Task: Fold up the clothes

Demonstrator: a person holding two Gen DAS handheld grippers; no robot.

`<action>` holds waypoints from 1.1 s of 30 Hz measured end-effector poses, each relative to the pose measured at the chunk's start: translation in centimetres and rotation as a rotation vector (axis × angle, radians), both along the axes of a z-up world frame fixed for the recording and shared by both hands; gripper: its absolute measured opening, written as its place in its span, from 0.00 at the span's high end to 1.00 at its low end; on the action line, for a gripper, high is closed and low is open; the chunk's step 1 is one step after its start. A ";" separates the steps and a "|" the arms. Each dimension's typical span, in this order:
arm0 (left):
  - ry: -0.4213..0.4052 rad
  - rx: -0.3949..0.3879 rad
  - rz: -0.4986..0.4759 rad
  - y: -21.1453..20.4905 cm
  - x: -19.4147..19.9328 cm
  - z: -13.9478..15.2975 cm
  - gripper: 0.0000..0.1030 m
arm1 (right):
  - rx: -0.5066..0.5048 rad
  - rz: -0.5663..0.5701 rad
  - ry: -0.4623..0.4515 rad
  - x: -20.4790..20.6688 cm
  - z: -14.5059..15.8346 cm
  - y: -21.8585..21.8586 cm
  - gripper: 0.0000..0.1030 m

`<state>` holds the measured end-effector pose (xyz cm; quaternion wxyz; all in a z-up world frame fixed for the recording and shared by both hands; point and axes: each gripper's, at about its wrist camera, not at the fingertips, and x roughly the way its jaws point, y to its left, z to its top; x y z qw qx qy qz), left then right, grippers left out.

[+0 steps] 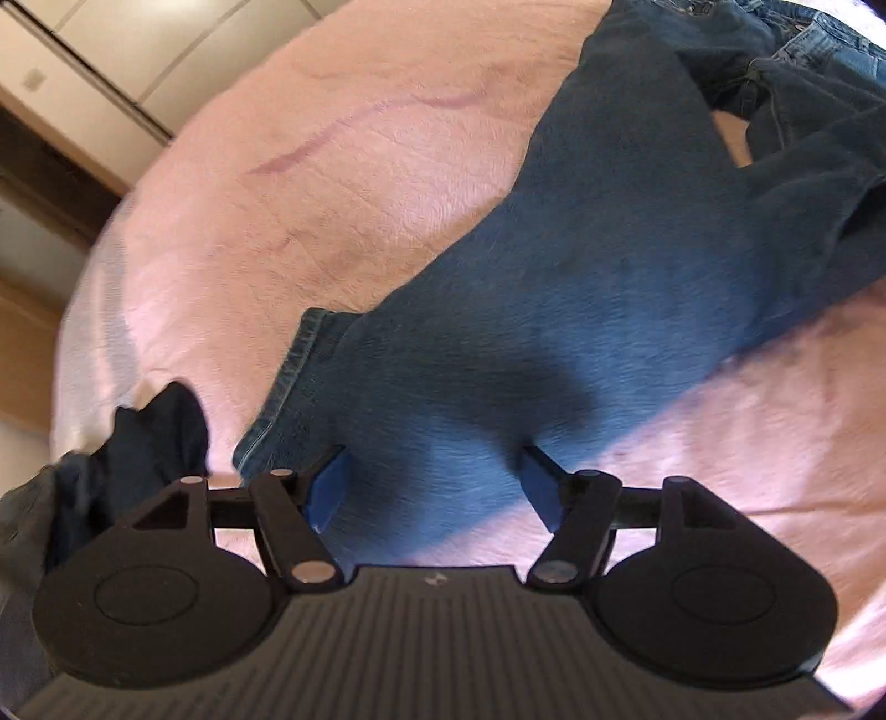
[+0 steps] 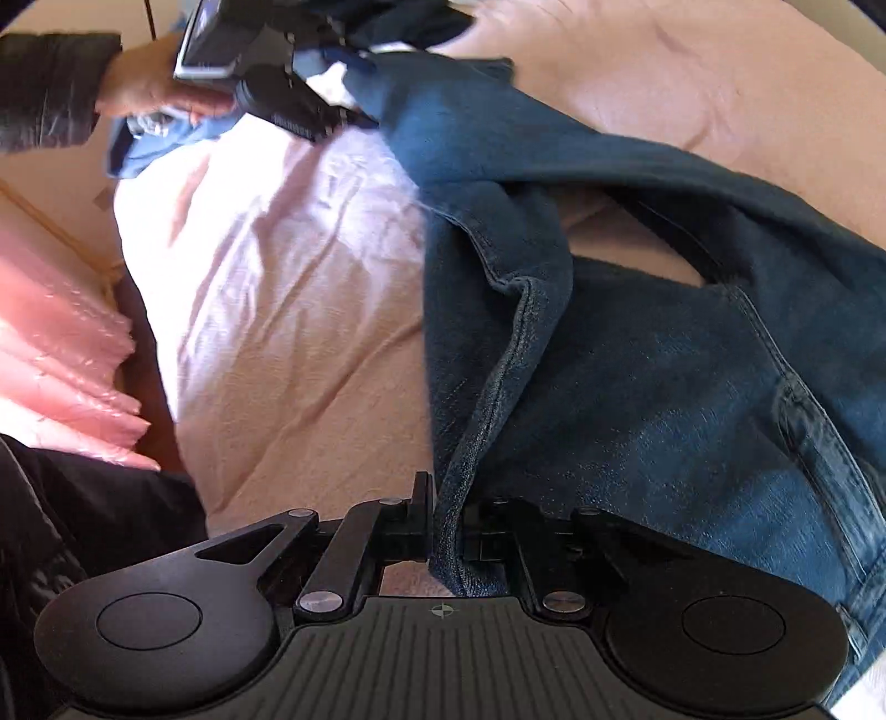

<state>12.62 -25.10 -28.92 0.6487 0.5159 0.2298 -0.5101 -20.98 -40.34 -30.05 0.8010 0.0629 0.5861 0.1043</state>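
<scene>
A pair of dark blue jeans [image 1: 581,266] lies spread on a pink bedsheet [image 1: 332,166]. One leg runs toward my left gripper [image 1: 434,476], which hangs open just above the leg near its hem [image 1: 288,382], nothing between its fingers. In the right wrist view my right gripper [image 2: 448,531] is shut on a folded seam edge of the jeans [image 2: 637,387], near the waist end. The far leg [image 2: 470,122] stretches up to the left gripper [image 2: 288,94], held by a person's hand [image 2: 149,83].
A dark crumpled garment [image 1: 155,437] lies at the bed's left edge, beside my left gripper. More clothing in light blue [image 2: 160,138] sits under the person's hand. Pink plastic packaging [image 2: 50,343] and a dark sleeve [image 2: 83,526] are off the bed at left. Cupboard doors [image 1: 111,50] stand beyond.
</scene>
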 end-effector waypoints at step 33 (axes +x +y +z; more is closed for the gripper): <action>-0.015 -0.102 -0.721 -8.1 -1.1 4.2 0.28 | -0.101 -0.344 0.121 3.1 -1.5 2.7 0.93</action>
